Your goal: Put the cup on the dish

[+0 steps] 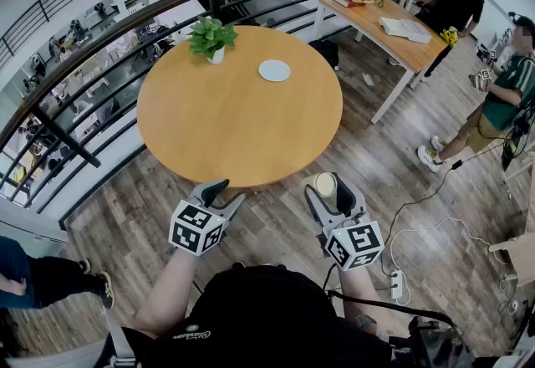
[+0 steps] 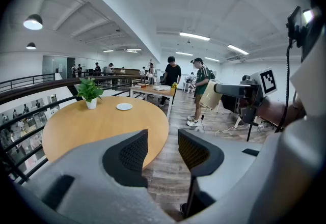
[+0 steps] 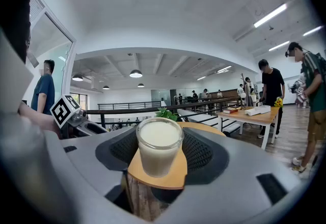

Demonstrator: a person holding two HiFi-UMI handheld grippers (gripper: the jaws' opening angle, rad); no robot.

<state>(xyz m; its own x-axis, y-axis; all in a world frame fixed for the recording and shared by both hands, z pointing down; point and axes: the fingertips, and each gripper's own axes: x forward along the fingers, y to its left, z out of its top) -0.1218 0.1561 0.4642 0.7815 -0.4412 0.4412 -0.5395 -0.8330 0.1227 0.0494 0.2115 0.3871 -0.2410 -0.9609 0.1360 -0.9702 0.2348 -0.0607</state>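
A glass cup of milky white liquid is held off the table, over the wooden floor by the table's near edge. My right gripper is shut on it. In the right gripper view the cup stands upright between the two dark pads. The white dish lies on the far side of the round wooden table, beside a potted plant. My left gripper hangs open and empty at the table's near edge. From the left gripper view, the dish lies ahead and the cup is at right.
A curved black railing runs behind and left of the table. A rectangular table with books stands at back right, with people beside it. A power strip and cables lie on the floor at right.
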